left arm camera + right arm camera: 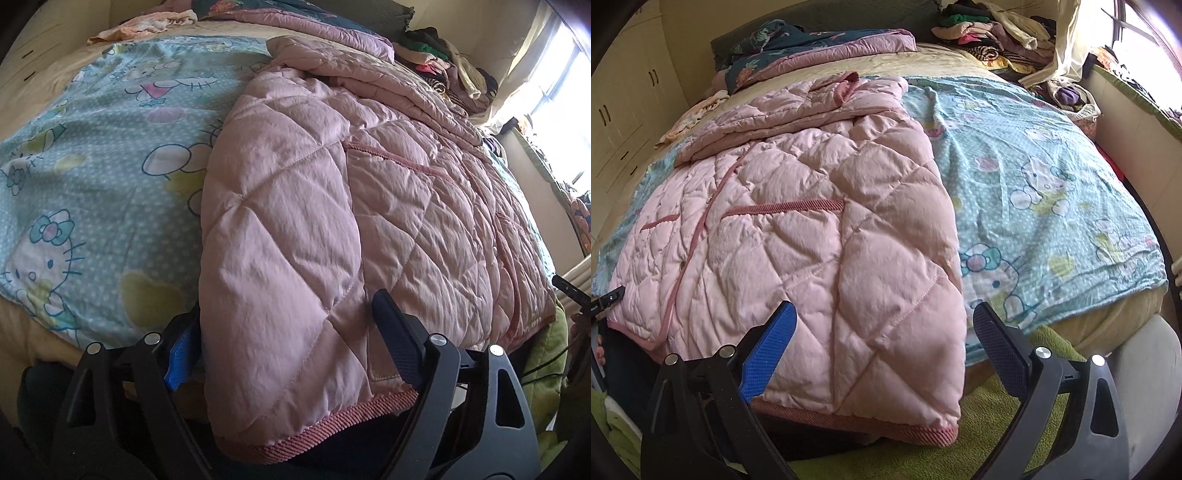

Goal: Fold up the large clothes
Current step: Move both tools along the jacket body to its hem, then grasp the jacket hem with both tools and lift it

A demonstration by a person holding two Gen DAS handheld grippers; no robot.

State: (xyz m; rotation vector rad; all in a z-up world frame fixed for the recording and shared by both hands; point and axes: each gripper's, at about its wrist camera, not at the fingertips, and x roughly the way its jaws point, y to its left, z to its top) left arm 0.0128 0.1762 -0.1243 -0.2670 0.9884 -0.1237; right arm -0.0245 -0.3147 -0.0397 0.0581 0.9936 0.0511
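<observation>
A pink quilted jacket lies spread front up on a blue cartoon-print sheet, its ribbed hem hanging over the near edge of the bed. My left gripper straddles the jacket's near left corner: the blue-padded finger is half hidden behind the fabric edge and the other finger rests over the quilting, jaws wide. My right gripper stands open around the jacket's near right corner, one pad over the fabric and the other finger just off its edge.
A folded pink-and-floral quilt lies at the head of the bed. A heap of clothes sits at the back right near the window. Cupboards stand to the left. Green cloth lies below the bed's edge.
</observation>
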